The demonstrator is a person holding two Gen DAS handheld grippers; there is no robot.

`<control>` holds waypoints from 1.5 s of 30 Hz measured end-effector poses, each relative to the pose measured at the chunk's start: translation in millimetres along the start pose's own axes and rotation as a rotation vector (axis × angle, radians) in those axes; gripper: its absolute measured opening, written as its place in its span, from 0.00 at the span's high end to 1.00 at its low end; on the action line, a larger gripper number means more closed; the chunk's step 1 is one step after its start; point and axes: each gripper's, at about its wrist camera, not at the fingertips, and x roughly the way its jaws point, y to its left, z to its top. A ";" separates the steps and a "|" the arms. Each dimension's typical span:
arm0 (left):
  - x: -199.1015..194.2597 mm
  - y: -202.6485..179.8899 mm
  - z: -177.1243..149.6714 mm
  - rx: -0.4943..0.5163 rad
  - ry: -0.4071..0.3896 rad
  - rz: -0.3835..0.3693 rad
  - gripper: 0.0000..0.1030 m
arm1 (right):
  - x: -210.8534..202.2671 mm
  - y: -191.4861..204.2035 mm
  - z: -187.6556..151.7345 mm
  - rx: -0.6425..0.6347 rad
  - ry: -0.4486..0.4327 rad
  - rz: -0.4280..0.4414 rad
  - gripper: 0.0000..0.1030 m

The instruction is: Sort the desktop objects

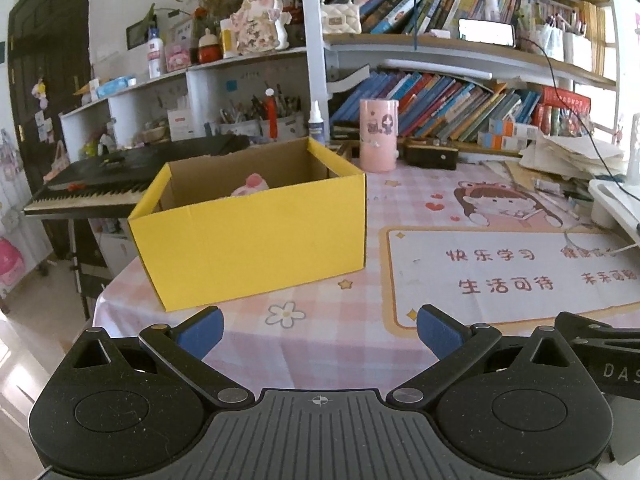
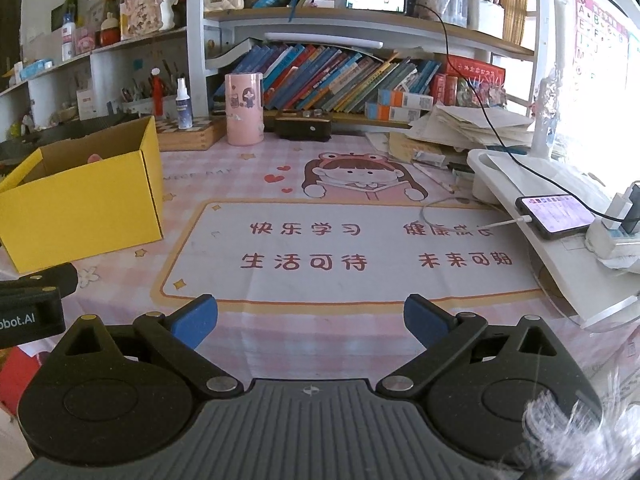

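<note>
Left gripper (image 1: 320,330): jaws spread wide, nothing between the blue pads (image 1: 202,332). It hangs above the near edge of the desk mat (image 1: 320,344), a pink checked sheet with cartoon print.

Right gripper (image 2: 310,320): jaws likewise spread wide and empty, blue pads (image 2: 196,320) well apart. It sits above the same mat, facing the printed white panel (image 2: 360,252) with red characters.

Yellow box (image 1: 256,236): an open-topped cardboard carton, upright on the mat, ahead of the left gripper and slightly to its left. In the right wrist view the same carton (image 2: 80,208) lies ahead and far to the left of the right gripper. A pink object (image 1: 252,186) rests inside it against the near wall; only its top shows, so its kind cannot be told.

Pink cylinder (image 1: 378,136): upright at the back of the desk, beyond the box and ahead-right of the left gripper. A black case (image 1: 430,154) lies just beside it on the right. A white spray bottle (image 2: 184,100) stands to the left of the cylinder, ahead-left of the right gripper.

Smartphone (image 2: 556,216): screen lit, lying on a white stand (image 2: 560,276) ahead-right of the right gripper, with a white cable (image 2: 500,224) plugged in.

Keyboard instrument (image 1: 108,184): behind and left of the box, off the desk.

Bookshelves (image 2: 340,76) line the far side, ahead of both grippers.
</note>
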 end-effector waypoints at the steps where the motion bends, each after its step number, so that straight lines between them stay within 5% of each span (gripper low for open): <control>1: 0.8 -0.1 0.0 -0.002 0.003 0.000 0.00 | 0.8 0.0 0.0 -0.001 0.003 -0.003 0.03; 45: 15.3 2.2 -0.5 0.011 0.027 -0.041 0.00 | 16.4 11.5 2.3 -0.026 0.046 -0.003 0.00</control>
